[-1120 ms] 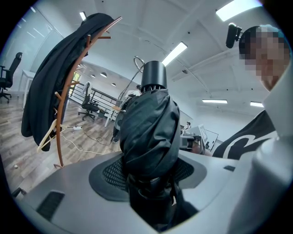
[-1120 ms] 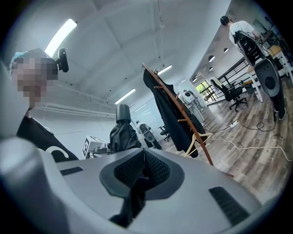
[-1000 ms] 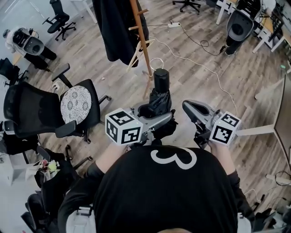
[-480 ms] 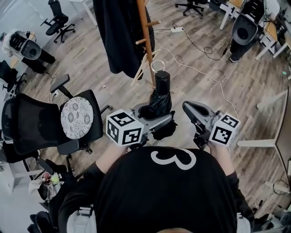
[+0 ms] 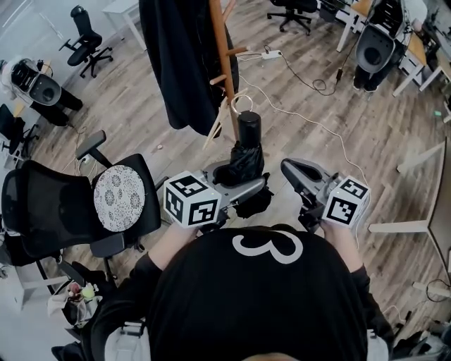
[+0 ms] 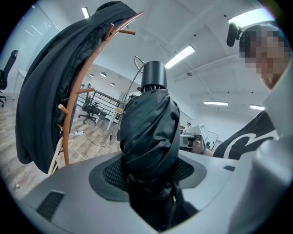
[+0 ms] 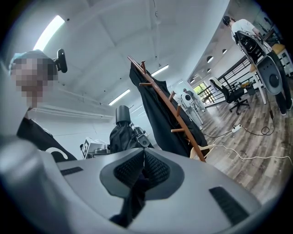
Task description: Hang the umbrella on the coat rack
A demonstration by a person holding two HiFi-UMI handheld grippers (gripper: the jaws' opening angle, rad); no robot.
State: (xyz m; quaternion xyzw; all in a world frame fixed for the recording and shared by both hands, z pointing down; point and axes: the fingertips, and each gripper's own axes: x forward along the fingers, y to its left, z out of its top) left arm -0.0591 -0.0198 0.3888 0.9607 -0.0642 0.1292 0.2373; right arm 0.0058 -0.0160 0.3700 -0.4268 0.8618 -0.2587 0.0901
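The coat rack (image 5: 224,63), draped with a dark coat (image 5: 176,56), looms nearer than a second ago as the person closes in. The folded umbrella (image 5: 246,155) stands upright, clamped in the left gripper (image 5: 239,182). The right gripper (image 5: 294,169) is closed and apparently empty. The umbrella's loop (image 5: 242,104) has yet to reach a peg.

This is an open-plan office. Black swivel chairs (image 5: 49,211) stand left of and beyond the wooden coat rack (image 5: 224,70), and white desks (image 5: 344,21) lie to its far right. A power strip (image 5: 268,53) sits on the wood-look floor (image 5: 394,190) just right of the rack, and strip lights (image 6: 181,55) run overhead.
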